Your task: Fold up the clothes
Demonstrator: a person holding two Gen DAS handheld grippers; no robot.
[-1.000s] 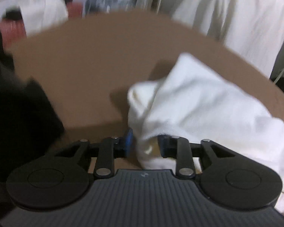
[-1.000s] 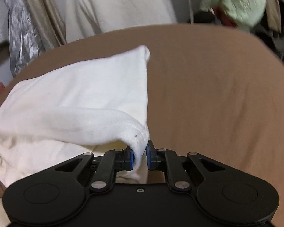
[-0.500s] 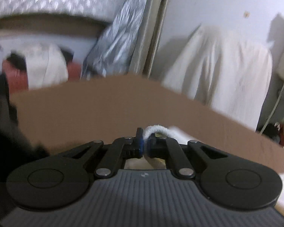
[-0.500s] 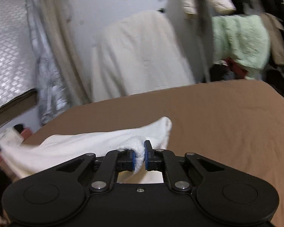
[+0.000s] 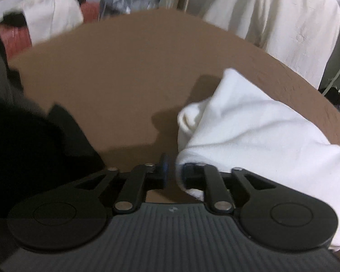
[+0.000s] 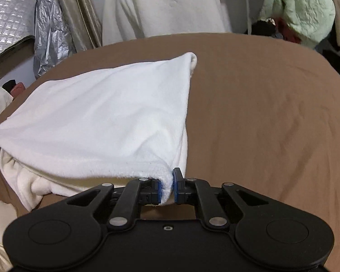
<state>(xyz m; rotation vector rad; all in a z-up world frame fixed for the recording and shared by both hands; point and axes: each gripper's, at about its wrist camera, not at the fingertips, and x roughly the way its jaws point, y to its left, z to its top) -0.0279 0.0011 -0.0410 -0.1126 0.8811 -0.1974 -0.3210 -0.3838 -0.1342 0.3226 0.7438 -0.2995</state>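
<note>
A white fleece garment (image 5: 249, 131) lies folded over on the brown surface (image 5: 124, 68). In the left wrist view its near corner drapes over the right finger of my left gripper (image 5: 175, 172). That gripper's jaws are opening, and a gap shows between the blue left pad (image 5: 164, 170) and the cloth. In the right wrist view the garment (image 6: 106, 117) spreads to the left and its near hem runs down between the pads of my right gripper (image 6: 166, 188). Those pads still pinch the hem while the jaws begin opening.
A black garment (image 5: 22, 147) is heaped at the left of the surface. Cream cloth (image 6: 22, 176) bunches under the white garment. Behind the brown surface (image 6: 260, 113) hang a white coat (image 5: 272, 18), a silver foil cover (image 6: 49, 27) and a pale green quilted jacket (image 6: 301, 6).
Half a second ago both grippers were raised, each pinching the garment's edge. Now both have dipped back toward the surface, the cloth lies spread, and the left jaws have parted from it.
</note>
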